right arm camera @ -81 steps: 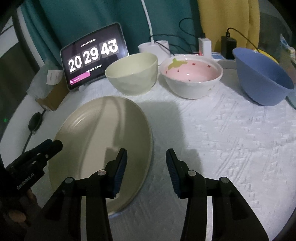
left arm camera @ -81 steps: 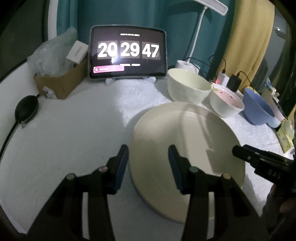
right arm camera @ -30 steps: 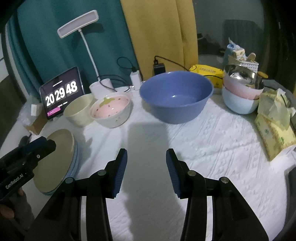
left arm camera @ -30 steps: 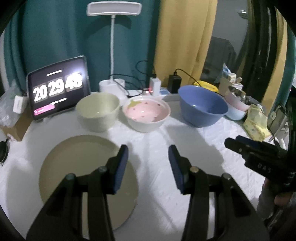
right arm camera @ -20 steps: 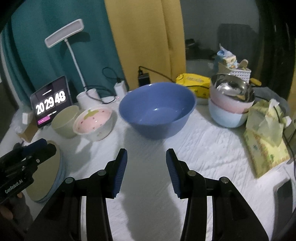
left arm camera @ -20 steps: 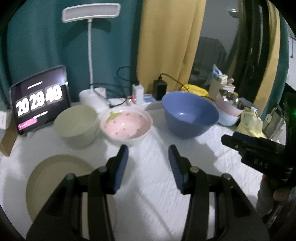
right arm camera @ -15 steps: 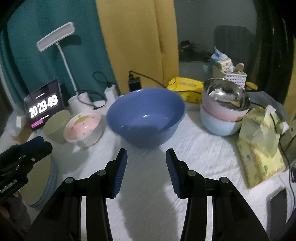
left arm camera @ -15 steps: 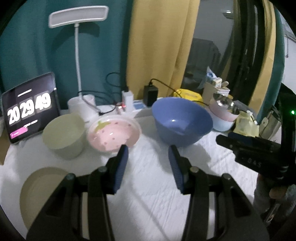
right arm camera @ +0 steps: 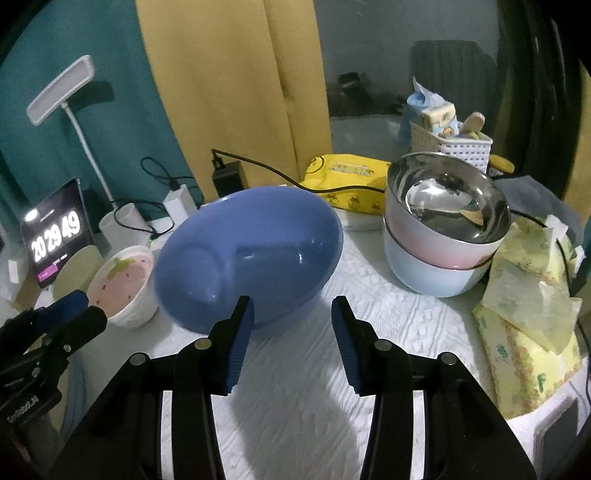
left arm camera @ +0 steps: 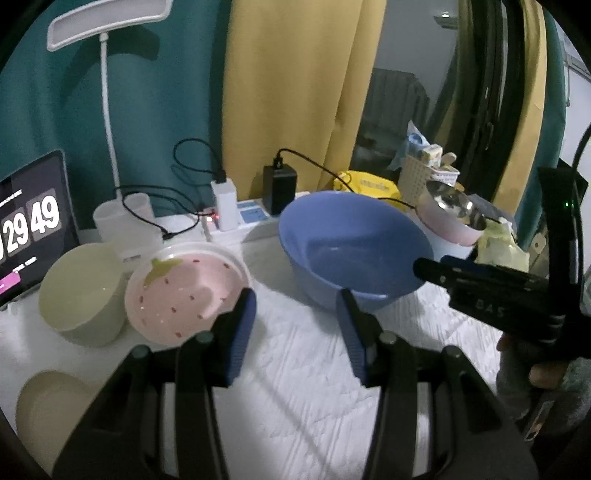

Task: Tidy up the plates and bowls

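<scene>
The big blue bowl stands on the white quilted tablecloth, and everything else can be placed from it. Just beside it on the side toward the clock sits the pink strawberry bowl, and past that, touching or nearly touching, the pale green bowl. On the other side of the blue bowl, a short way apart, a steel-lined pink bowl is nested in a light blue bowl. The cream plate lies nearer the camera than the green bowl, well apart from the blue one, and is cut off at the left wrist view's lower edge. The right gripper hovers in front of the blue bowl with its blue-padded jaws spread wide and nothing between them. The left gripper is likewise wide apart and empty, pointing at the gap between the strawberry bowl and the blue bowl. Behind the blue bowl are a black charger, a white power strip and a yellow pack. The desk lamp and the tablet clock stand beyond the strawberry bowl.
</scene>
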A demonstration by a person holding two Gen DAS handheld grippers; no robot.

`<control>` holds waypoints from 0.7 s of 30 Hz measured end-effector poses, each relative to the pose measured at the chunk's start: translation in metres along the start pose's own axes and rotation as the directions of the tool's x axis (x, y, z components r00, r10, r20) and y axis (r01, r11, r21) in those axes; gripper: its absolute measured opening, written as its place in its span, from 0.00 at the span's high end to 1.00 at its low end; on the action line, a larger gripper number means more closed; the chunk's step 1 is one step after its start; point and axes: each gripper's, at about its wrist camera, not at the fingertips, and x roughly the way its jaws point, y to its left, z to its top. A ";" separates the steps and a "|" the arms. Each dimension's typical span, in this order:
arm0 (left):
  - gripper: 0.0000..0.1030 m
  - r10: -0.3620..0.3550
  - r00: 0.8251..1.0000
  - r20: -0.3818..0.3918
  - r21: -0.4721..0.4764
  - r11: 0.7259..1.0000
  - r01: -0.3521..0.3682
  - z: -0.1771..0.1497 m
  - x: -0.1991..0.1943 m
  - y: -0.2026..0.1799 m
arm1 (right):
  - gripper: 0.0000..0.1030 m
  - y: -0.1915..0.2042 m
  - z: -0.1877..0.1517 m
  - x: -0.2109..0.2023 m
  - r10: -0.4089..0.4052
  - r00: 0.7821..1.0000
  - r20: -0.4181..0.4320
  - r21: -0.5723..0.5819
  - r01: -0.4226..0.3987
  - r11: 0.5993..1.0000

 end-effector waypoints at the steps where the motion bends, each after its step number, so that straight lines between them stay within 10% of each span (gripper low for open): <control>1: 0.55 -0.002 1.000 -0.003 0.001 1.000 0.002 0.000 0.003 -0.001 | 0.55 -0.001 0.001 0.003 -0.003 1.000 -0.002 0.002 0.003 1.000; 15: 0.55 -0.009 1.000 -0.010 0.045 0.999 0.009 -0.001 0.035 -0.021 | 0.55 -0.013 -0.011 0.030 -0.018 0.998 -0.053 0.018 0.019 1.000; 21: 0.55 0.012 1.000 -0.024 0.040 0.999 -0.011 -0.001 0.043 -0.025 | 0.82 -0.012 -0.015 0.033 -0.040 0.997 -0.063 -0.017 0.039 0.999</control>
